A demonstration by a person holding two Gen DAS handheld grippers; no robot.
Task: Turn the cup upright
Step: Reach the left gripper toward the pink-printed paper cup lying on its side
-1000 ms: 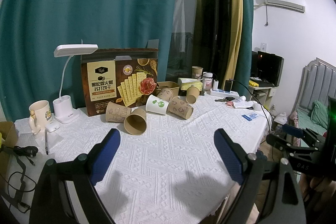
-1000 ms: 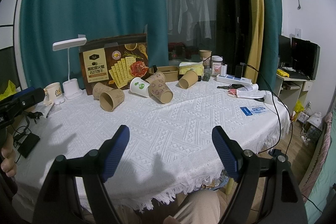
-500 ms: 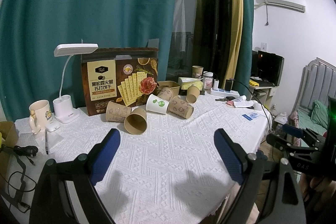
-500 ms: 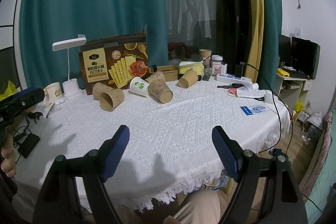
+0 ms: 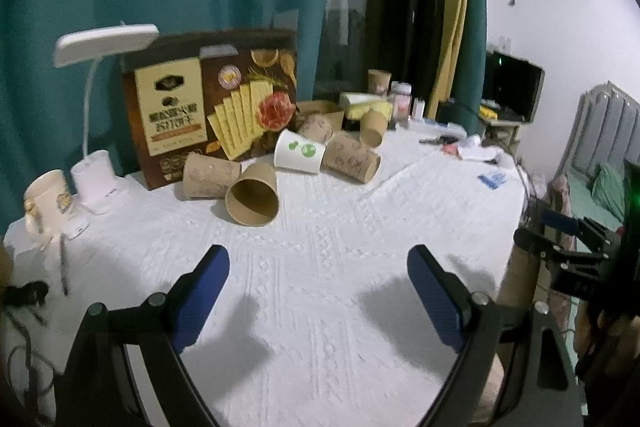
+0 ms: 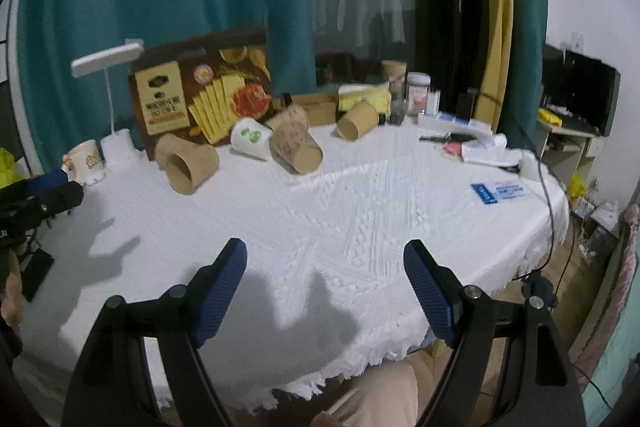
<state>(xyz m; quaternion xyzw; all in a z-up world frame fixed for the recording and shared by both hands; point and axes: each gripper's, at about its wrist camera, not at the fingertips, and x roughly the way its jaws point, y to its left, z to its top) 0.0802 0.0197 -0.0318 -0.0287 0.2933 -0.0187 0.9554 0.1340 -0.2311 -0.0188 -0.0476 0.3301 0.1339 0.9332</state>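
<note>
Several paper cups lie on their sides at the back of the white tablecloth [image 5: 340, 267]. A plain brown cup [image 5: 252, 193] faces me with its mouth, a patterned brown cup [image 5: 208, 175] just behind it. Further right lie a white cup with green marks [image 5: 300, 151] and another patterned cup [image 5: 352, 158]. My left gripper [image 5: 318, 269] hovers open over bare cloth, short of the cups. In the right wrist view the same cups show: brown cup [image 6: 188, 167], white cup [image 6: 250, 139], patterned cup [image 6: 298, 151], plain cup [image 6: 358, 121]. My right gripper [image 6: 325, 261] is open and holds nothing.
A cracker box [image 5: 212, 103] stands behind the cups, beside a white desk lamp [image 5: 96, 107] and a mug [image 5: 46, 199]. Jars and small boxes [image 6: 416, 99] crowd the back right. A blue card [image 6: 500, 191] lies near the right table edge. Cables hang at the left.
Both grippers have moved forward and down towards the table, so the cups look larger and closer. Jaw openings look unchanged. No cup has moved.
</note>
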